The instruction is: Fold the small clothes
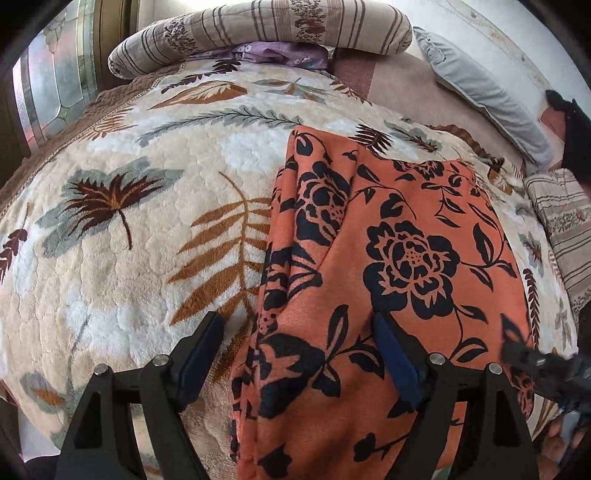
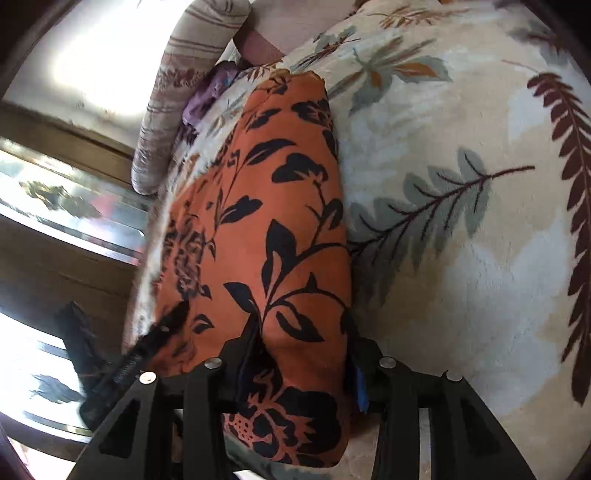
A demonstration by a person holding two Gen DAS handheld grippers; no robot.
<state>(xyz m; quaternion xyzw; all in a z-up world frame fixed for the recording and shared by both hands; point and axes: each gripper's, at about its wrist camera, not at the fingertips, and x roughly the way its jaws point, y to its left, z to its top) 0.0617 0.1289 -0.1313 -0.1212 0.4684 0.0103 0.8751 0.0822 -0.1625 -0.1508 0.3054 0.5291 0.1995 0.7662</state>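
An orange garment with a black flower print point(image 1: 388, 258) lies folded on the leaf-patterned fleece blanket point(image 1: 147, 229). My left gripper point(image 1: 299, 332) is open just above the garment's near left edge; one finger is over the blanket, the other over the cloth. In the right wrist view the garment point(image 2: 280, 206) is a long folded strip, and its near end bulges between my right gripper's point(image 2: 303, 332) fingers. The right jaws stand wide around the thick fold. The other gripper's tip point(image 2: 170, 321) shows at the left.
A striped bolster pillow point(image 1: 258, 33) and a purple cloth point(image 1: 280, 51) lie at the far end of the bed. A grey pillow point(image 1: 480, 88) lies at the right. A glass-panelled wardrobe point(image 1: 55, 81) stands beside the bed on the left.
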